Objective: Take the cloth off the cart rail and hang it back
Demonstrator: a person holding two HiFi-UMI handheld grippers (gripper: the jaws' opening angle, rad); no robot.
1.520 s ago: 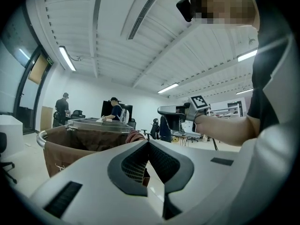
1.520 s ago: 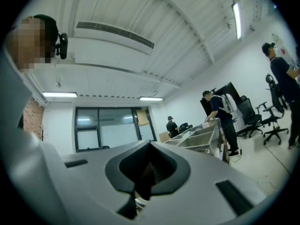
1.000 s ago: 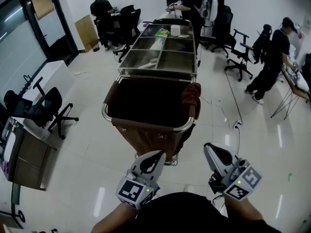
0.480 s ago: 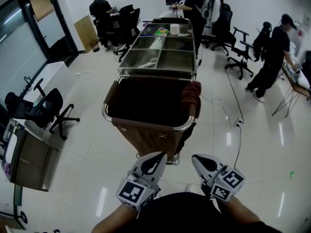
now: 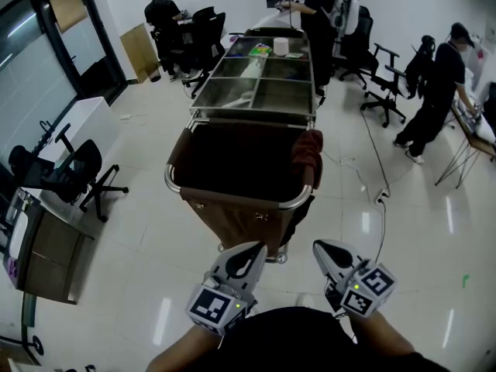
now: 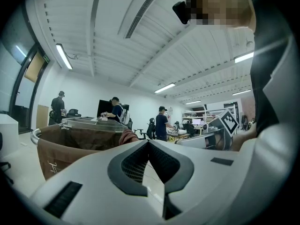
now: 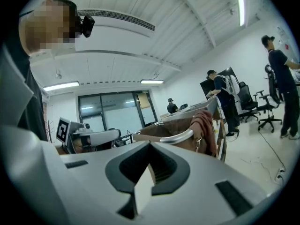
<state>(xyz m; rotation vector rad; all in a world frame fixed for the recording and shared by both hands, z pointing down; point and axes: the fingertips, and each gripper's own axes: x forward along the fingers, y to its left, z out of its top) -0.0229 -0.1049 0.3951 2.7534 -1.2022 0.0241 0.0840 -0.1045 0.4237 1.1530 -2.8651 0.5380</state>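
Observation:
A reddish-brown cloth [image 5: 307,155] hangs over the right side of the cart's chrome rail [image 5: 232,200], above the brown bag [image 5: 232,161]. The cloth [image 7: 206,125] shows past the rail [image 7: 177,137] in the right gripper view, and the left gripper view catches a small part of the cloth [image 6: 127,136]. Both grippers are held low by the person's body, short of the cart's near end. My left gripper [image 5: 249,248] is shut and empty, its tips [image 6: 148,142] meeting. My right gripper [image 5: 319,246] is shut too, with nothing between its fingers [image 7: 150,144].
Beyond the bag the cart carries steel trays [image 5: 256,91] with small items. Office chairs [image 5: 74,173] stand left and chairs [image 5: 380,91] back right. Several people [image 5: 438,91] work around the room. A cable [image 5: 378,200] lies on the floor right of the cart.
My right gripper has swung left, closer to the left gripper, and dropped a little. The left gripper has hardly moved. The cloth stays on the rail.

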